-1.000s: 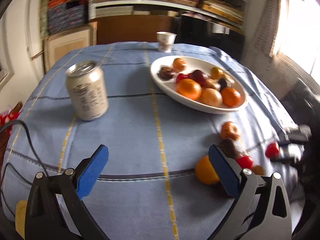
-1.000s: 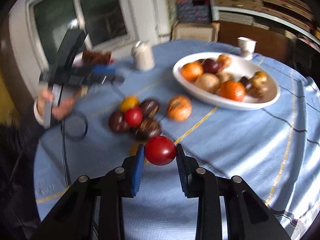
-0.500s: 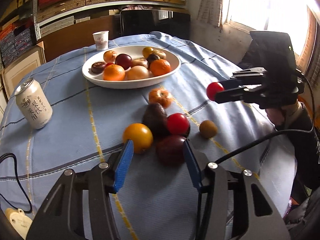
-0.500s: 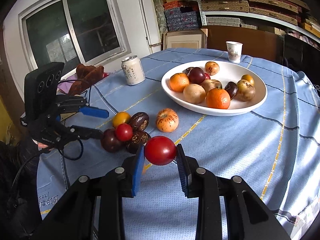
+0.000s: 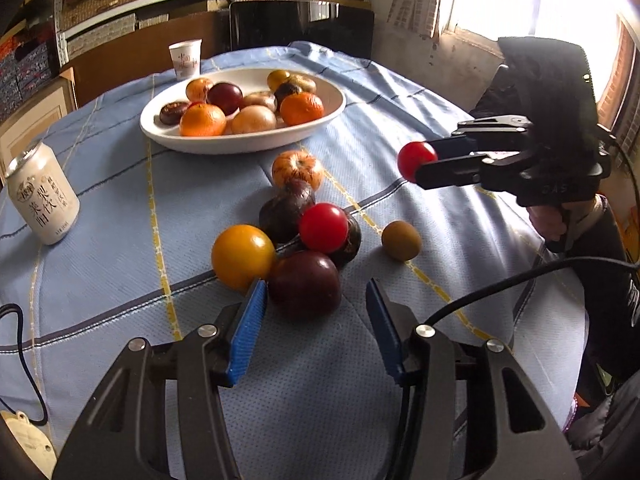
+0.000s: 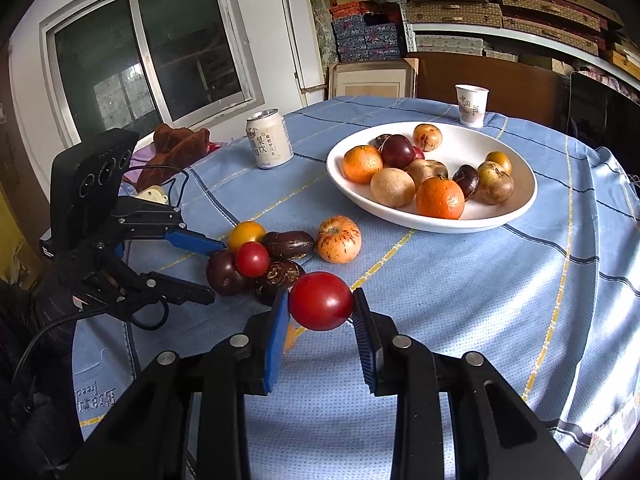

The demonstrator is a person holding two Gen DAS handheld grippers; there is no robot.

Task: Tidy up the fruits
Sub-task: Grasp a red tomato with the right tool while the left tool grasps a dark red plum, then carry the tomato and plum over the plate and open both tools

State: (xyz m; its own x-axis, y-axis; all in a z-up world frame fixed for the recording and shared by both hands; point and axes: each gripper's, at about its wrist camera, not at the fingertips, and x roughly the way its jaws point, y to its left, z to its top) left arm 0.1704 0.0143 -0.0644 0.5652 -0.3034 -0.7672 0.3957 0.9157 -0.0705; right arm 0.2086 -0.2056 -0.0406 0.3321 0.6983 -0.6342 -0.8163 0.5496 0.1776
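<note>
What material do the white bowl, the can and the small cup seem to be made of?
Bowl: probably glazed ceramic, or maybe melamine; smooth, glossy white rim.
Can: metal, likely aluminium; shiny silver top, printed pale label.
Cup: likely paper; matte white, thin rolled rim, red print.

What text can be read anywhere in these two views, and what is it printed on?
"果饮" in large characters on the drink can; its smaller print is too blurred to read.
"中国" in red on the paper cup; the lines beside it are too small.
Blue lettering on the tablecloth edge: upside down, unreadable.
</note>
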